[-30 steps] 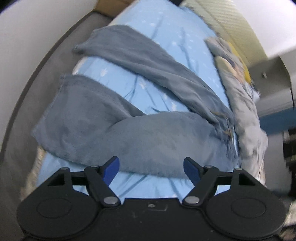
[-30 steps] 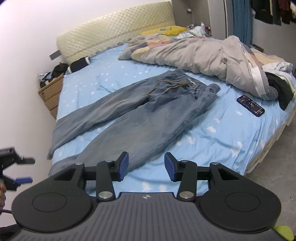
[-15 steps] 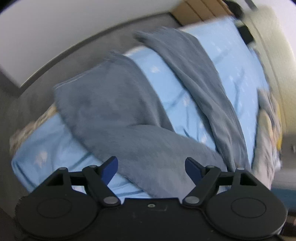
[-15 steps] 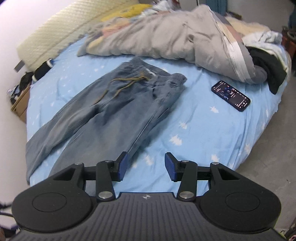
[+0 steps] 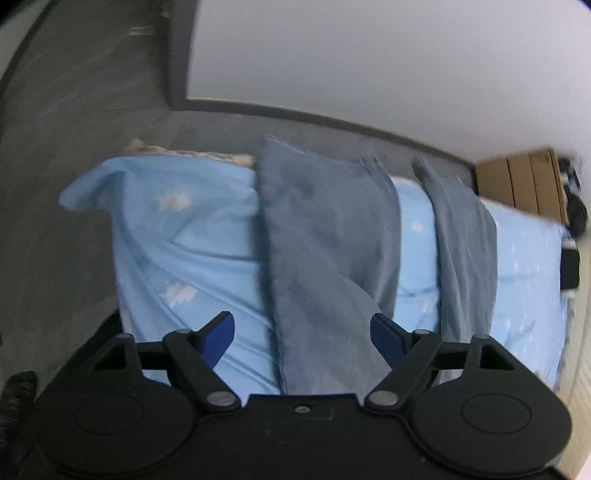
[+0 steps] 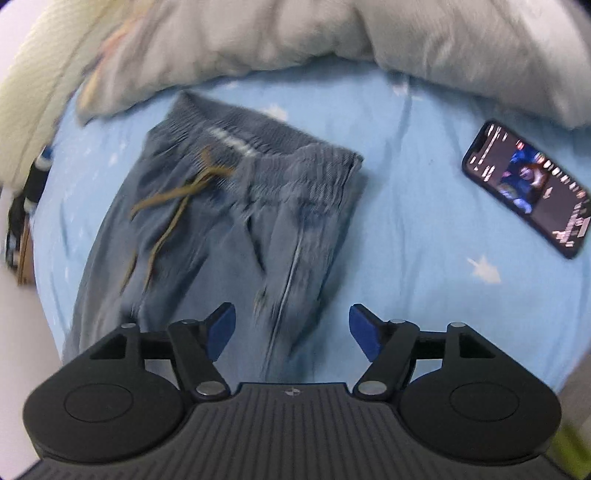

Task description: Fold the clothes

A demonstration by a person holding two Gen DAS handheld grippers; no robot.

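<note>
Tongs [image 5: 302, 334] [image 6: 291, 328] both gape wide over trousers [image 6: 236, 221].

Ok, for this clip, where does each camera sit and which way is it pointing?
Left wrist: on the left tongs, looking down over the leg ends of the trousers toward the foot edge of the bed, floor and wall beyond; only its open blue tips show.
Right wrist: on the right tongs, looking down at the trousers' waistband, with a phone to the right and a duvet behind; only its open tips show.
Shared: the same trousers and blue sheet, seen at opposite ends.
</note>
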